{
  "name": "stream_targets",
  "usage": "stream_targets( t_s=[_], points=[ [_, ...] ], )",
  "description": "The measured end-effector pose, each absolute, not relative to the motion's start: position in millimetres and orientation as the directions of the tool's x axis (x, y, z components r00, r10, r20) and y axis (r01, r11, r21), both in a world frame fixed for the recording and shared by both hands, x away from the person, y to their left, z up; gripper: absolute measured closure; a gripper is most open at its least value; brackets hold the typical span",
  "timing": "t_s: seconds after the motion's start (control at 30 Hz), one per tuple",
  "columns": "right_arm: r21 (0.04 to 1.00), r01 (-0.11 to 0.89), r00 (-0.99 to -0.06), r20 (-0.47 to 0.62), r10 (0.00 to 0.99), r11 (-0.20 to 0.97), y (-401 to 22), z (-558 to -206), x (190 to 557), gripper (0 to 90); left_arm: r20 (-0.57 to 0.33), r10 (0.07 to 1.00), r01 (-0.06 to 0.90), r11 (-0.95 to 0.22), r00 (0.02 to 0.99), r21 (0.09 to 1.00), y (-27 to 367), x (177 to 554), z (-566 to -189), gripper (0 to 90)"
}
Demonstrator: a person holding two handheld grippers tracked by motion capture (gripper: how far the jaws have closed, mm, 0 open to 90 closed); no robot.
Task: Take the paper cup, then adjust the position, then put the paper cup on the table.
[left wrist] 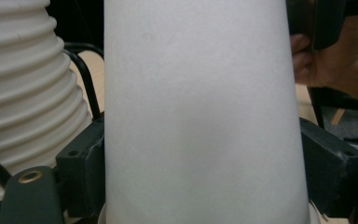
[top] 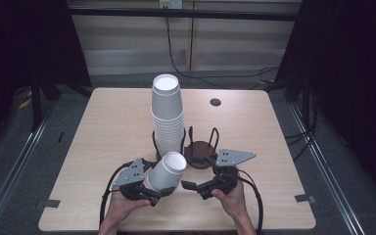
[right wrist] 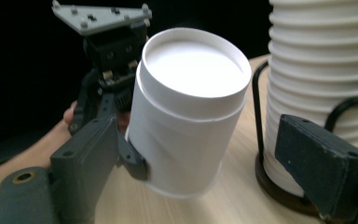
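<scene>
right claw jaws spread | white cup between them, gripped by left claw | cup stack beside right jaw

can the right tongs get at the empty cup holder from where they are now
Probably yes: the empty holder sits just beyond the open right tongs, with bare table between. The left tongs hold a cup off to the side.

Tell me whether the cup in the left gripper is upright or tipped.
Tipped. The cup is upside down and leans toward the stack of cups, clamped in the left gripper.

Bright overhead light, dark surroundings
</scene>
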State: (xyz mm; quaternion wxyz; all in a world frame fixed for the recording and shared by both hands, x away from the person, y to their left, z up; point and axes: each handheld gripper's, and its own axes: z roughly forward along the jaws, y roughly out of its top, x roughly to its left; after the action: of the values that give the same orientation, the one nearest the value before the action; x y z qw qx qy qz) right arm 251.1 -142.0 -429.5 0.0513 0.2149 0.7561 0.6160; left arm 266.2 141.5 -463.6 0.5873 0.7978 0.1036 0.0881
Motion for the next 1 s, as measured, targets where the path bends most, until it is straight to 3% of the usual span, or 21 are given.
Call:
stream_targets(
  t_s=[0.5, 0.9, 1.0],
  points=[
    [0.914, 0.282, -0.902, 0.149, 0.404, 0.293, -144, -439, 248, 13.2, 0.045, 0.239, 0.066, -0.437, 0.97, 0.897, 137, 268, -456, 15.8],
    [0.843, 0.279, -0.92, 0.097, 0.379, 0.461, -135, -440, 249, 13.4, 0.121, 0.187, 0.019, -0.613, 0.975, 0.79, 129, 267, -452, 15.9],
    [0.821, 0.29, -0.936, 0.135, 0.326, 0.492, -131, -441, 252, 13.4, 0.116, 0.186, 0.028, -0.633, 0.976, 0.774, 129, 269, -452, 15.9]
  ],
)
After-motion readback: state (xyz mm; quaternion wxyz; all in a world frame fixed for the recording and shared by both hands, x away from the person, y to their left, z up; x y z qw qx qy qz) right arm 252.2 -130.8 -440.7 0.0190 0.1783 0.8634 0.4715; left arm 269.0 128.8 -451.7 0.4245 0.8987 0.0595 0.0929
